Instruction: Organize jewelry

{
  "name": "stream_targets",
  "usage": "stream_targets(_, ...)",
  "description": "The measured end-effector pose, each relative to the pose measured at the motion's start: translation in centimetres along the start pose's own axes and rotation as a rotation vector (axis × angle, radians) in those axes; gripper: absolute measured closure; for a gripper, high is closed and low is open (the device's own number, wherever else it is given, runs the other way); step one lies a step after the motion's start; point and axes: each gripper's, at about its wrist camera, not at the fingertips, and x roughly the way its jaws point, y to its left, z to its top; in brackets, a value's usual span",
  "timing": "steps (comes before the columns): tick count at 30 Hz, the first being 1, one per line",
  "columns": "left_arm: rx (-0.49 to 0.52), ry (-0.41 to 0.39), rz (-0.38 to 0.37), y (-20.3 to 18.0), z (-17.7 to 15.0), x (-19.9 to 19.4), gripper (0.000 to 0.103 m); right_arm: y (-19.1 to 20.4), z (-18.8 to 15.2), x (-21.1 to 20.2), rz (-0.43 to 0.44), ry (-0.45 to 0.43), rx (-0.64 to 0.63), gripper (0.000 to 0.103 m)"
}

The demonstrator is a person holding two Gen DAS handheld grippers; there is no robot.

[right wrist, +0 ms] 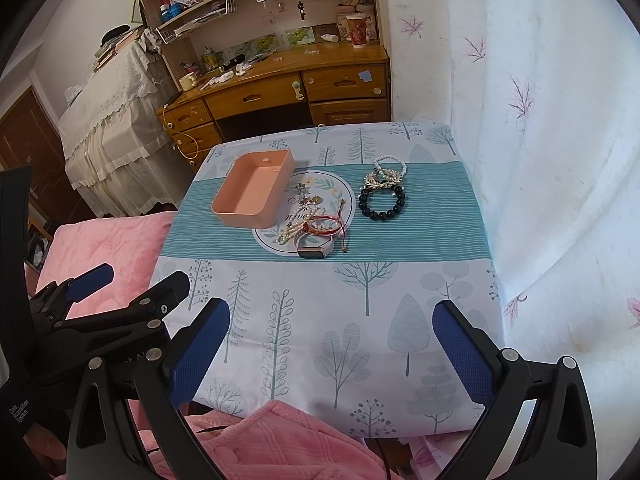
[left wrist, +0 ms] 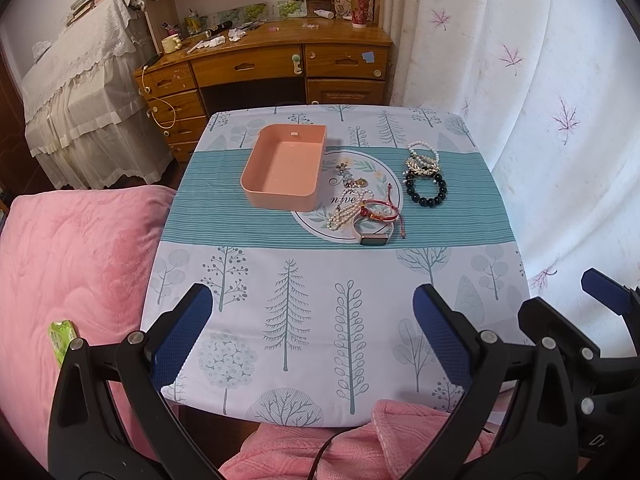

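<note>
While both the left gripper (left wrist: 312,332) and right gripper (right wrist: 332,344) hover spread and empty, jewelry lies at two o'clock from the pink tray (left wrist: 284,168); pinch the black bead bracelet (right wrist: 382,202) low, lifting cleanly

Both wrist views sit at the table's (left wrist: 312,320) near edge, looking forward across it toward the desk (right wrist: 280,80); left view nearer, both share the tabletop.

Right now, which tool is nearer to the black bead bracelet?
Right. The right tool sits almost straight before the black bead bracelet; the left tool is farther left, nearer the pink tray.
</note>
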Motion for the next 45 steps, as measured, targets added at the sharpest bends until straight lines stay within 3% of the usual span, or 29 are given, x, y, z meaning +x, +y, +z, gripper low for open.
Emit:
stream_targets(39, -0.005, 0.012, -0.006, 0.7, 0.0, 0.8, 0.003, 0.5, 0.1, 0.3, 0.004, 0.011, 0.002, 0.0)
stream_targets(45, -0.014, 0.072, -0.069, 1.1, -0.5, 2.7, 0.003, 0.7, -0.3, 1.1, 0.012, 0.028, 0.012, 0.0)
